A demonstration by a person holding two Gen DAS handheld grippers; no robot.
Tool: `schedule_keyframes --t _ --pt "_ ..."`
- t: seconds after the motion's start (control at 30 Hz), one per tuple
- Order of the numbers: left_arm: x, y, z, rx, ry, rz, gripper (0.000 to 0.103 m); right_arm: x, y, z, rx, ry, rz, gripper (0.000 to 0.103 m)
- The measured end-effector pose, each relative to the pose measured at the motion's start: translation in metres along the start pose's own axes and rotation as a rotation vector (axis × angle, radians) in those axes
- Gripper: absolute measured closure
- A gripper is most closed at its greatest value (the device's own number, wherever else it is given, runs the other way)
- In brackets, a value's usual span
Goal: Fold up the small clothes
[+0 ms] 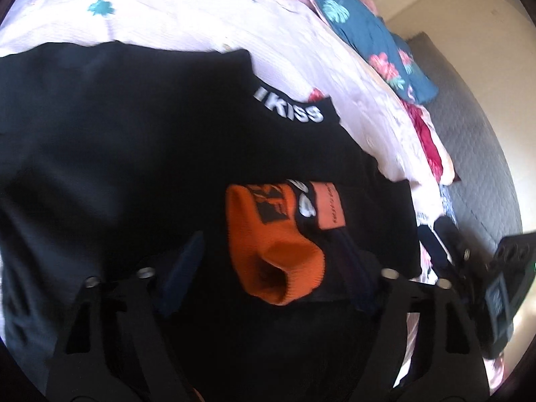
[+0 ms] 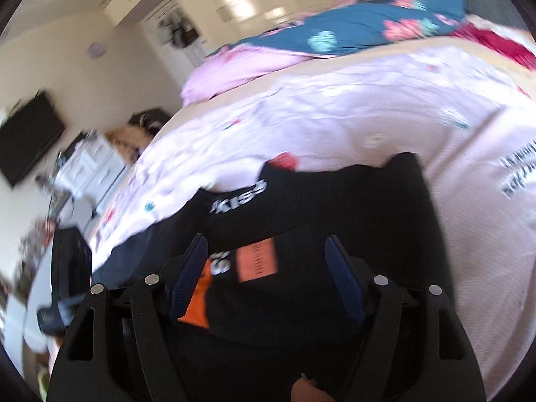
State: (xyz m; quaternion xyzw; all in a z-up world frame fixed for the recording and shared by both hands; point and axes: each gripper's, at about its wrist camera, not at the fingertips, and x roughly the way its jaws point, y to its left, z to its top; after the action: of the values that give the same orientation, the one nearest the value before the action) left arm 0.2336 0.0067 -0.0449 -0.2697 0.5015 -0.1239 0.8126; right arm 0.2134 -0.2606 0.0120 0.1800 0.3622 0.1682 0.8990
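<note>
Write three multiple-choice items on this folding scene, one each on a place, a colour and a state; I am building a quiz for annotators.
1. The black garment lies on:
A. a wooden floor
B. a pale pink bedspread
C. a chair

2. The knit cuff between the left tongs is:
A. orange
B. green
C. white

3. The right tongs are:
A. shut on the bedspread
B. out of view
C. open above the black garment

Answers: 1 B, pink quilted cloth surrounds the garment; 2 A, the ribbed cuff is plainly orange; 3 C, its blue pads stand well apart.
</note>
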Motion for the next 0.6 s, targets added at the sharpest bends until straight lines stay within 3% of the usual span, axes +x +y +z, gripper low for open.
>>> schedule_keyframes --t 0.1,0.17,0.23,0.33,0.6 --pt "0.009 -0.008 -0.004 0.027 0.017 0.006 0.046 -0.005 -0.017 0.006 0.044 -0.022 -0.023 0.032" --pt "0.014 -0.013 -0.005 0.050 0.010 0.028 0.059 -0.008 -0.025 0.009 0.070 -0.032 -0.033 0.032" --pt "0.015 -0.018 -0.006 0.069 -0.010 0.044 0.086 -0.009 -0.031 0.011 0.087 -0.040 -0.039 0.032" --pt "0.010 -0.026 -0.006 0.121 -0.036 0.051 0.095 -0.013 -0.039 0.014 0.108 -0.058 -0.061 0.032" --pt "-0.040 -0.056 -0.004 0.243 -0.188 0.026 0.098 -0.025 -0.064 0.018 0.196 -0.108 -0.103 0.032"
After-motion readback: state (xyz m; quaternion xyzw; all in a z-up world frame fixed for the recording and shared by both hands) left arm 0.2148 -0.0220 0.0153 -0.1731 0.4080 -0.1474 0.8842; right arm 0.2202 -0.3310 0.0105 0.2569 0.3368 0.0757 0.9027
